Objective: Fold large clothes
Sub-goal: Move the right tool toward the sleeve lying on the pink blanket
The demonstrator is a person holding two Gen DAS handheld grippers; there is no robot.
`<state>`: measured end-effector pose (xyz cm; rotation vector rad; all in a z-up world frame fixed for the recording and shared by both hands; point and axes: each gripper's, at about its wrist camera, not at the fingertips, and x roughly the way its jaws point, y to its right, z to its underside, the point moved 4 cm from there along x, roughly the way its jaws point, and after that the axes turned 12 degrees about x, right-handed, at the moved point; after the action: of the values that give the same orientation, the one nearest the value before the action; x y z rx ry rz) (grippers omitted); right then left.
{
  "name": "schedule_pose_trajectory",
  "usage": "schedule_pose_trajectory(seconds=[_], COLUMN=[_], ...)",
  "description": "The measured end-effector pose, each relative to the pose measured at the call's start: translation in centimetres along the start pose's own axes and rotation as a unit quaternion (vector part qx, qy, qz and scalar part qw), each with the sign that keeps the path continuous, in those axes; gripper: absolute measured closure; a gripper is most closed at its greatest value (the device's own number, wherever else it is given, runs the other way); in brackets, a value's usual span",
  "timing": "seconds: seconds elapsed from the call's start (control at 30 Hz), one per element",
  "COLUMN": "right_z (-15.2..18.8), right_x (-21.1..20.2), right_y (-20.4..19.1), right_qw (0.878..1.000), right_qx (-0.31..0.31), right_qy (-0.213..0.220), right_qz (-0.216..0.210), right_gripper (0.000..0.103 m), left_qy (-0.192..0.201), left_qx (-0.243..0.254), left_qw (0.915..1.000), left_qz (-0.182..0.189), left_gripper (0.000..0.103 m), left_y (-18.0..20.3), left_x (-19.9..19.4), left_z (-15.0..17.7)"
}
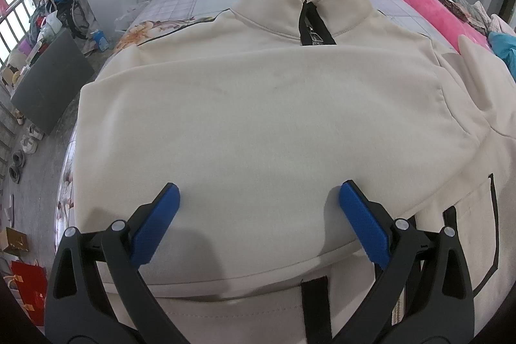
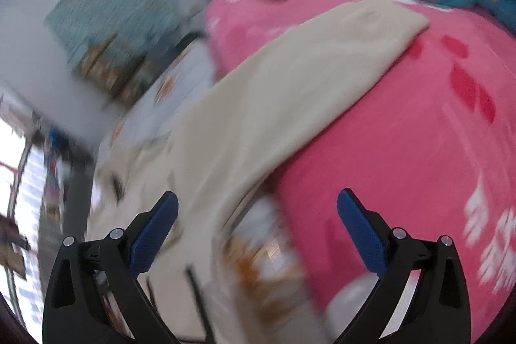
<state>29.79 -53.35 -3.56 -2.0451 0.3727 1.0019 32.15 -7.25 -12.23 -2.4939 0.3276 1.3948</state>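
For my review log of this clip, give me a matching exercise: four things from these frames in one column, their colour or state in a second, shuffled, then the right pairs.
Things:
1. jacket
2. blanket
3. left gripper
4. zipper

Colour or state:
A. pink, lying under a cream sleeve
B. black, running down from the collar
C. cream, spread on the bed with one sleeve folded across the front
D. open, holding nothing, over the jacket

Pairs: 1-C, 2-A, 3-D, 4-B
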Motion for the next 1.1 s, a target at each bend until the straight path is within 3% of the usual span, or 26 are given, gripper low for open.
schedule_pose_trajectory(seconds=[0.2,0.4,0.6,0.93,1.1], right_z=[-7.8,-11.4,-13.6,-16.7,-17.4], right_x=[2.5,5.0,6.4,7.3,7.7], right_y=[7.1,11.1,12.0,15.3,15.1], right_qw=[0.99,0.974,0.971,0.952,0.956], right_qx=[0.143,0.221,0.233,0.294,0.283], right_qy=[0.005,0.019,0.037,0.059,0.057], right_qz=[-0.021,-0.041,-0.043,-0.068,-0.052], right_gripper=[0.025,0.04,0.048,0.069,0.072], left_qy=[-0.001,-0.005,-0.005,-0.007,-0.009], left_qx=[0.0,0.004,0.004,0.004,0.003], left_qw=[1.0,1.0,1.0,1.0,1.0], left_qz=[0.0,0.002,0.003,0.003,0.002], left_gripper=[0.007,0.007,0.007,0.006,0.006], left_y=[0.0,0.0,0.0,0.0,0.0], left_x=[0.0,0.0,0.0,0.0,0.0], left_z=[0.0,0.1,0.1,-0.1,-0.1])
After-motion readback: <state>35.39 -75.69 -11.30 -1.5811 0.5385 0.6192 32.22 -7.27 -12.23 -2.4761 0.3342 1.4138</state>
